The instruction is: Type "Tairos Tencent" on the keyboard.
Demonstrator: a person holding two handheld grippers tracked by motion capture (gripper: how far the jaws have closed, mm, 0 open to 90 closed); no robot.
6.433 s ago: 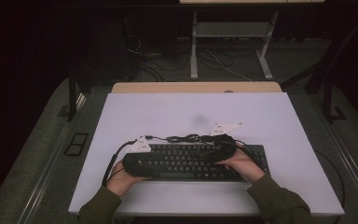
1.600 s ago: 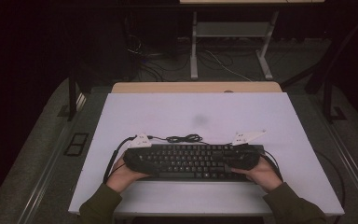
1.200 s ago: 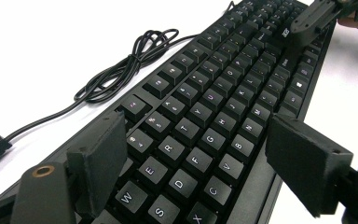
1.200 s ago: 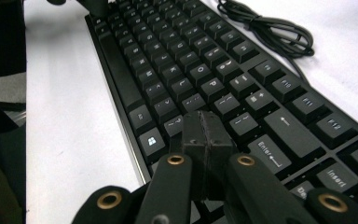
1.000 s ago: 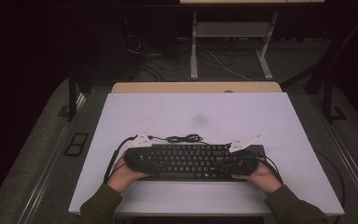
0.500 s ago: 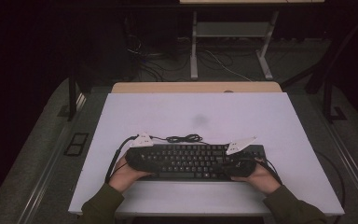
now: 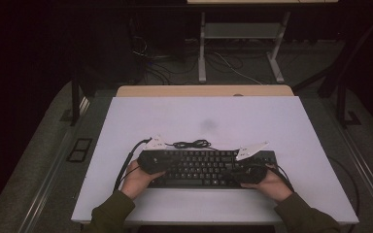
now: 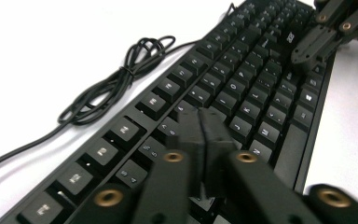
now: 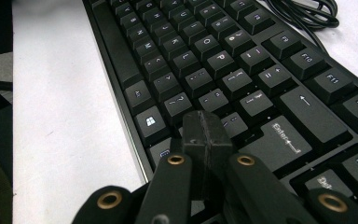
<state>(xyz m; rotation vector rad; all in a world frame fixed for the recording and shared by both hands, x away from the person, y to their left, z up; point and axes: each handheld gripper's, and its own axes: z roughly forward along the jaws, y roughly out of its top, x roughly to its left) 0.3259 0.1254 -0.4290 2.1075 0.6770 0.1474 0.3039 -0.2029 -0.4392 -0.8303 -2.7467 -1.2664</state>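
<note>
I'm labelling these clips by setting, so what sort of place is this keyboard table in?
Probably a lab or recording workspace, not a home. A plain white rectangular tabletop holds just a black computer keyboard, loose cables trail over the dark floor behind, and a metal-legged workbench stands beyond.
</note>
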